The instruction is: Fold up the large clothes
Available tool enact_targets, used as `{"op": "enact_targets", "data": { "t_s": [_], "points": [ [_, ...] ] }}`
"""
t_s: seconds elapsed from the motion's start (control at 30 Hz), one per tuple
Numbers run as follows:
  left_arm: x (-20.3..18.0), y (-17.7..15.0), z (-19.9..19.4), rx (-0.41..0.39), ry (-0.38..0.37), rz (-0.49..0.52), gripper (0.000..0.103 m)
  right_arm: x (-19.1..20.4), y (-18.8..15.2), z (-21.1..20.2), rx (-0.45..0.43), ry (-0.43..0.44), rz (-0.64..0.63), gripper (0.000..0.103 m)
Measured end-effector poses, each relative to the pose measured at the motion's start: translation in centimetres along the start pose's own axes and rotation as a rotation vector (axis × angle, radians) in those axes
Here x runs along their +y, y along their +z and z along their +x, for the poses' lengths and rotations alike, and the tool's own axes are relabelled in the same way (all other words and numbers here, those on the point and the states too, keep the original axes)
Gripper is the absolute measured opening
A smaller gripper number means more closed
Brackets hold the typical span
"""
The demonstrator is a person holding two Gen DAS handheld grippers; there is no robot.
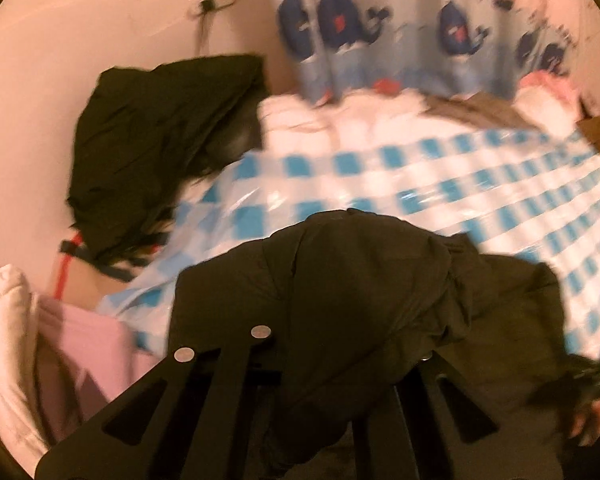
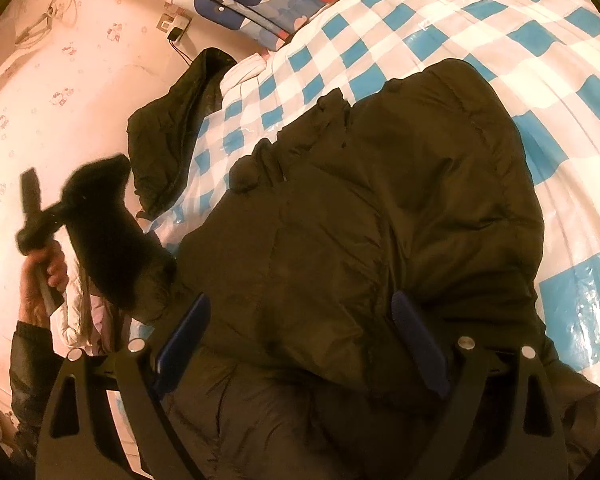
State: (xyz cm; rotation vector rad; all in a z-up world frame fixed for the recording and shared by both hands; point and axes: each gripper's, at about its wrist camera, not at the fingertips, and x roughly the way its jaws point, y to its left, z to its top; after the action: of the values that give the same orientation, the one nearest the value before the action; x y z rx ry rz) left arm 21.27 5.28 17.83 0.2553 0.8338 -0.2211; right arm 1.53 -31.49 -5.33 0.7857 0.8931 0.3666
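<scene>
Although the dark puffer jacket (image 2: 380, 220) lies bunched across the near edge of the checkered bed cover (image 2: 480, 32), folding is barely begun: the left gripper (image 1: 340, 360) clamps a jacket fold (lifted, blurred), while the right gripper (image 2: 300, 344) hangs spread, ungripping, above it.

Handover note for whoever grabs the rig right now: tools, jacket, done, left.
Left tool: shut, apparently pinching the dark jacket at its near-left edge.
Right tool: open over the jacket's near part, gripping nothing.
Jacket lies bunched on the checked cover; second dark garment sits by the wall.
Done: no clean fold visible yet.
Left: fold the jacket, then likely the other garment.
</scene>
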Motion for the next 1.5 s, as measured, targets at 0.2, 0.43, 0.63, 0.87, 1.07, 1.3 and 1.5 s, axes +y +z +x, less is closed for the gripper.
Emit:
{"op": "enact_targets", "data": {
  "t_s": [0.2, 0.43, 0.63, 0.87, 1.07, 1.3, 1.5],
  "points": [
    [-5.8, 1.2, -2.2, -0.06, -0.165, -0.05, 0.003, 0.2, 0.3, -0.9, -0.022, 0.042, 0.014, 0.088],
    [-13.9, 1.2, -3.3, -0.099, -0.351, -0.077, 0.003, 0.7, 1.1, -2.6, -0.063, 0.165, 0.033, 0.088],
    [-20.4, -0.4, -0.5, -0.05, -0.466, -0.119, 0.003, -1.0, 2.2, -4.2, -0.088, 0.348, 0.145, 0.091],
    [-26.1, -5.6, 6.3, 0.055, -0.574, -0.182, 0.003, -5.4, 3.2, -4.0, -0.067, 0.63, 0.378, 0.096],
    [-29.2, -10.8, 10.7, 0.097, -0.643, -0.216, 0.003, -6.9, 3.8, -2.0, -0.021, 0.756, 0.477, 0.096],
    [-32.0, -14.5, 10.6, 0.077, -0.638, -0.07, 0.003, -7.0, 4.0, -1.2, -0.014, 0.734, 0.477, 0.097],
    [-32.1, -16.2, 8.7, 0.107, -0.572, 0.101, 0.045, -6.8, 3.8, -1.2, -0.048, 0.638, 0.386, 0.091]
  ]
}}
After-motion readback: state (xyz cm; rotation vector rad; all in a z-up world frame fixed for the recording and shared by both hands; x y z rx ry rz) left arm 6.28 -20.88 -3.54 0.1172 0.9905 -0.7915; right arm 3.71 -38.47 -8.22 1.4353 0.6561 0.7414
